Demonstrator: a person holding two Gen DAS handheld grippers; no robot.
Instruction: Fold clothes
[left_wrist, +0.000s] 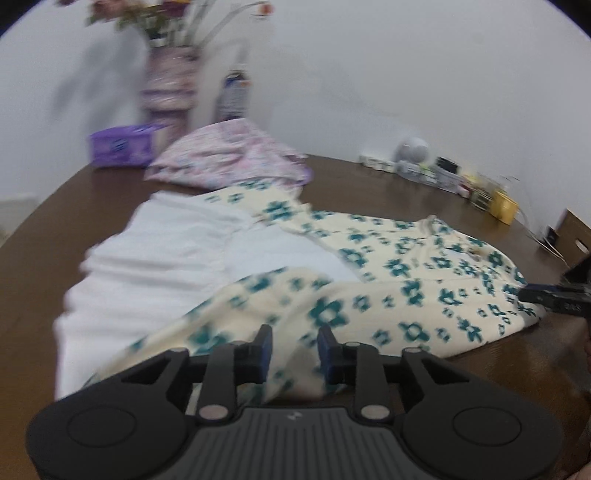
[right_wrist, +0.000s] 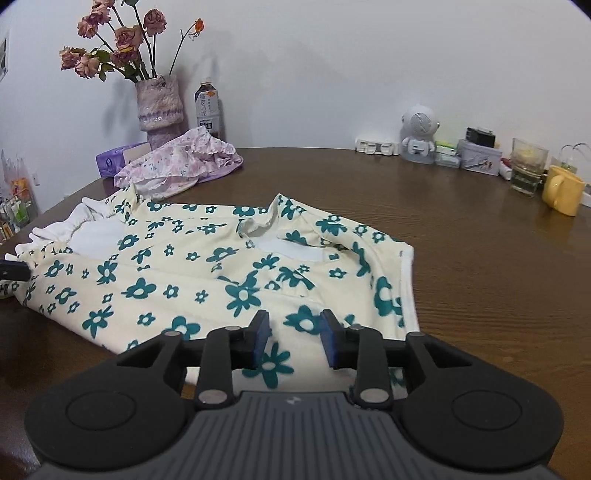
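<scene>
A cream garment printed with teal flowers (right_wrist: 207, 266) lies spread on a dark wooden table (right_wrist: 480, 258), near its front edge, with a white frilled part (left_wrist: 147, 258) bunched toward the table's left side. Its body looks already doubled over once, the hem lying toward the front edge. The left gripper (left_wrist: 294, 350) hangs just above the nearest fold of the cloth, jaws parted, with fabric seen in the gap but the pads not pressing on it. The right gripper (right_wrist: 294, 338) hovers over the garment's front right corner in the same way, jaws apart and released, a printed flower showing between them. The step in hand appears to be the pause between folds, both tools free of the cloth. The next move probably calls for each gripper to pinch an edge of the garment and carry it across for another fold, keeping the layers flat. Toward the back left corner sit a second, pink floral garment (right_wrist: 181, 162), a vase of dried roses (right_wrist: 159, 107) and a drink bottle (right_wrist: 208, 107). A yellow mug (right_wrist: 561, 190) stands at the right edge.
</scene>
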